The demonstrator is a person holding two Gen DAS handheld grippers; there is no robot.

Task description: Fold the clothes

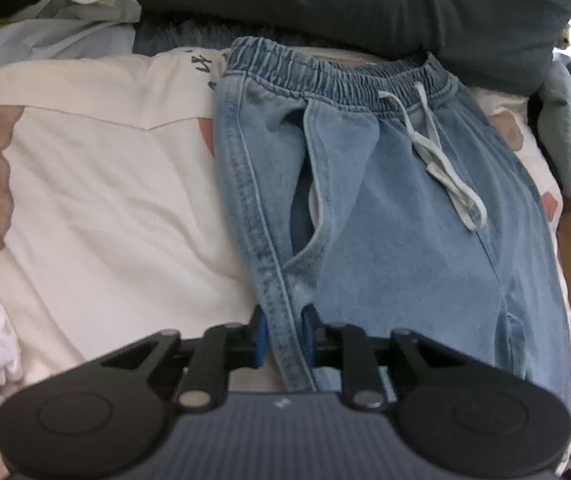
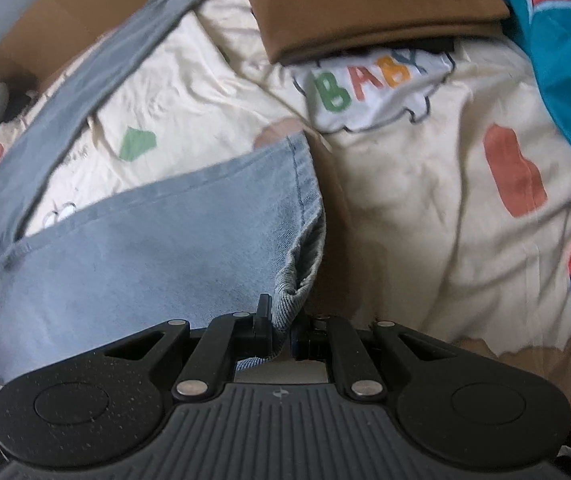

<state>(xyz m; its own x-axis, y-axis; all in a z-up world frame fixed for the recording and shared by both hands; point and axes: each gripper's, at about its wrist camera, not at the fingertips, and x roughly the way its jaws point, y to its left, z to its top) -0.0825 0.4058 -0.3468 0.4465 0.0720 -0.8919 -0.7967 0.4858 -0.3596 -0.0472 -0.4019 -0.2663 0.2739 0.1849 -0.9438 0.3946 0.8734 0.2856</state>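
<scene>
Left gripper (image 1: 283, 334) clamped on the side seam of the denim trousers (image 1: 385, 208); waistband and drawstring (image 1: 437, 148) lay beyond it on the cream bedcover (image 1: 105, 184). Right gripper (image 2: 283, 330) pinched the trouser leg hem; a brown folded garment (image 2: 365, 4) lay farther off.

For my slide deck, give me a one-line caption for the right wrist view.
Right gripper shut on the hem of the jeans over a patterned cream bedsheet.
</scene>
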